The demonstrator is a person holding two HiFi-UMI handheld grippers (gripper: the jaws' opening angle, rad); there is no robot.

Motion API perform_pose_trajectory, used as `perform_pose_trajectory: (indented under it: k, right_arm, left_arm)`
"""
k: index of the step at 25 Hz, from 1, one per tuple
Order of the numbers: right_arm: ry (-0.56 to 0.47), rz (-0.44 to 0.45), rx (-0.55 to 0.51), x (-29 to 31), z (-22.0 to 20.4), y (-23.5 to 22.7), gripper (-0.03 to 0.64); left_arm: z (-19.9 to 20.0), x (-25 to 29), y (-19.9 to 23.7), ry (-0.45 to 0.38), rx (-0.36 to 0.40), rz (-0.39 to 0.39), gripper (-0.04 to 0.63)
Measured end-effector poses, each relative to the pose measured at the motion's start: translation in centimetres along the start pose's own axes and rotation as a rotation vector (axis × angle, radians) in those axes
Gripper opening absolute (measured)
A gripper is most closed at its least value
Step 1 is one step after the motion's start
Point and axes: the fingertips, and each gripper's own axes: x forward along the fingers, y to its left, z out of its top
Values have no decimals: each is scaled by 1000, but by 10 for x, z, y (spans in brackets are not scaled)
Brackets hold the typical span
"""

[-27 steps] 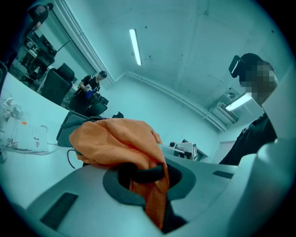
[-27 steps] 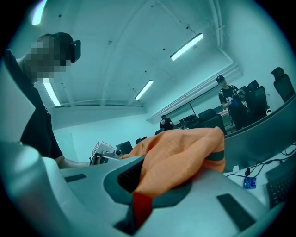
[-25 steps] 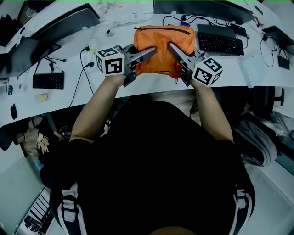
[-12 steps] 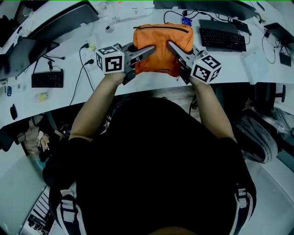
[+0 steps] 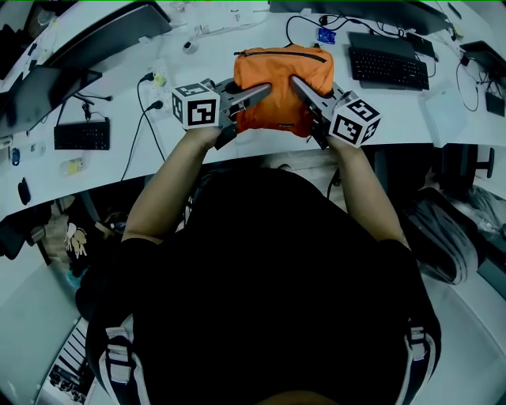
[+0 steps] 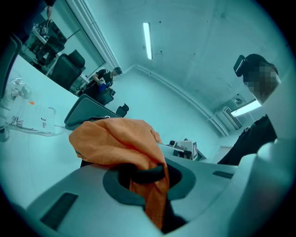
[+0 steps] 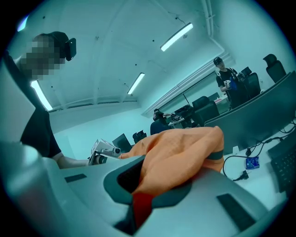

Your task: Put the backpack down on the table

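The orange backpack [image 5: 283, 79] with a dark zip along its far top hangs between both grippers over the front of the white table [image 5: 237, 150]. My left gripper [image 5: 265, 88] grips its left side, jaws shut on orange fabric [image 6: 138, 152] and a black strap. From the right, my right gripper [image 5: 294, 81] is shut on the fabric [image 7: 180, 162] of the bag's other side. Whether the bag's bottom touches the table is hidden from me.
A black keyboard [image 5: 389, 70] lies right of the bag, with cables and a small blue item [image 5: 325, 35] behind it. A monitor [image 5: 95, 39] stands at the left, a smaller keyboard [image 5: 81, 136] below it. Another monitor [image 5: 371, 12] is at the back right.
Both grippers have sunk together with the backpack toward the table. The grip on the bag is the same on both sides.
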Motion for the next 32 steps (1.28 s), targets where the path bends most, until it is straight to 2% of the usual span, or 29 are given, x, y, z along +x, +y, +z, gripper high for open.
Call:
perform_pose_trajectory:
  k: [6,32]
  right_arm:
    - [17,-6,38,2,-14,-11,34]
    - [145,-36,256,23,-103,-86,34]
  left_arm:
    - [-10,4,12,20,-21,4,72]
    - [-76,34,92,149,-207,51,72]
